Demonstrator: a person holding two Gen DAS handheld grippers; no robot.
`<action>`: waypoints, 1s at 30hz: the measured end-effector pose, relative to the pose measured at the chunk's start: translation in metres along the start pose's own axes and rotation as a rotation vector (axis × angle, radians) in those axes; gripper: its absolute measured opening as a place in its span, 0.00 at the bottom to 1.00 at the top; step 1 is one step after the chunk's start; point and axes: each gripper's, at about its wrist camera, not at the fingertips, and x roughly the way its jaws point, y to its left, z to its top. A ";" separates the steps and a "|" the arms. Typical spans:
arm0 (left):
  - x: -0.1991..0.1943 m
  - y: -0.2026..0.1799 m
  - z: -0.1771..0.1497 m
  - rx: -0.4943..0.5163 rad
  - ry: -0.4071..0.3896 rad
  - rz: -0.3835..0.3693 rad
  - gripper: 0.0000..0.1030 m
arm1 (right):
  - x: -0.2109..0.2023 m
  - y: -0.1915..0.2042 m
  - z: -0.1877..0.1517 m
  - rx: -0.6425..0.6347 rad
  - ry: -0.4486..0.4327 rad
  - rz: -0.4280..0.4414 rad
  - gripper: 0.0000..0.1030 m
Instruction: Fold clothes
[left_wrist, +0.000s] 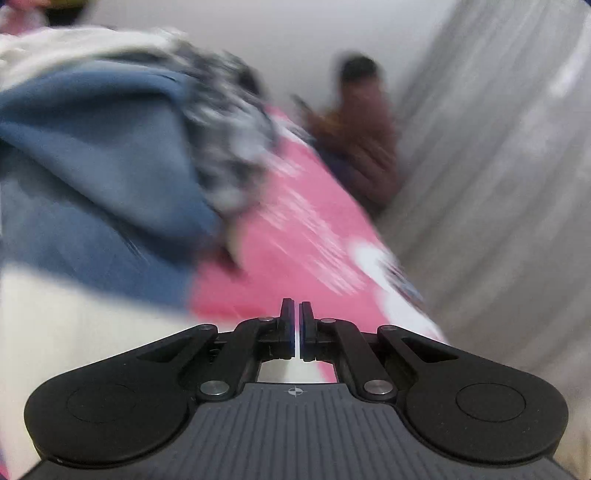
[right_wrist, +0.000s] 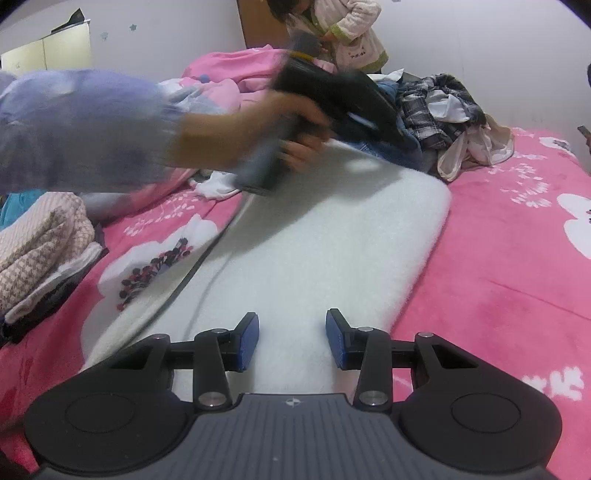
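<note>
Bedspread: As it lay under everything, the pink bedspread (right_wrist: 498, 258) was plush and flower-printed, a soft base on which any fold could slide out of square.
White garment: The fleecy white garment (right_wrist: 314, 240), the piece being folded, stretched long and round-cornered down the bed's middle; thick pile might spring open unless pinned.
Unfolded heap: The pile of clothes (right_wrist: 443, 110), plaid and denim, sat at its far end, near enough to snag.
Right gripper: The right gripper (right_wrist: 291, 338) hovered over the near hem, jaws apart, empty.
Left gripper: The left gripper (left_wrist: 296, 321), jaws together on nothing, blurred near the heap; it could drag cloth.
</note>
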 end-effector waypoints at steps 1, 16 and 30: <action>-0.009 -0.008 -0.008 0.014 0.045 -0.056 0.01 | 0.000 0.001 0.000 -0.004 0.001 -0.003 0.41; 0.040 0.001 -0.066 0.037 0.213 -0.128 0.07 | -0.004 0.006 -0.005 -0.013 0.000 -0.018 0.46; 0.062 0.022 0.003 0.001 -0.043 0.406 0.05 | -0.007 0.005 -0.008 -0.001 0.011 -0.019 0.46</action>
